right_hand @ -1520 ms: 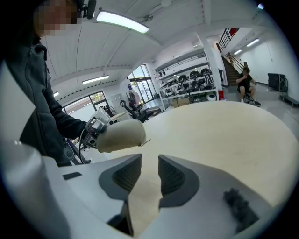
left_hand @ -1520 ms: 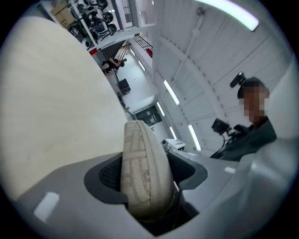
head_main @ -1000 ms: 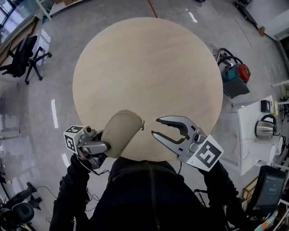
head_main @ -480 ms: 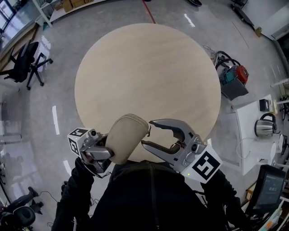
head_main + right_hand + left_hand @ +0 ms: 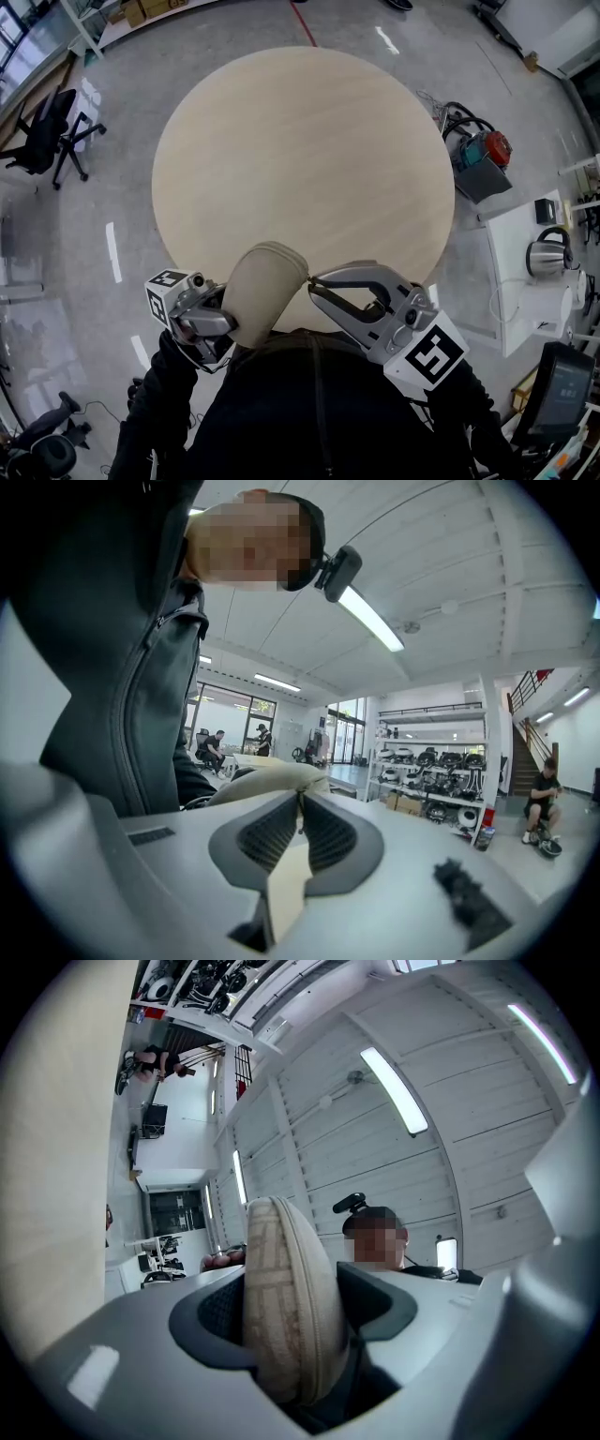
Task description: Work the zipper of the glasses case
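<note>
Now the right claw (image 5: 313, 280), its jaws just closing, pinches the pull (image 5: 298, 803) at the rim of the case (image 5: 258, 292), which the left claw (image 5: 217, 314) clamps, so pulling can likely begin.

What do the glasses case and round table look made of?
Glasses case: likely beige woven fabric over a stiff shell, matte; weave pattern and zipper seam show. Table: pale wood or wood-look laminate, satin; faint straight grain.
</note>
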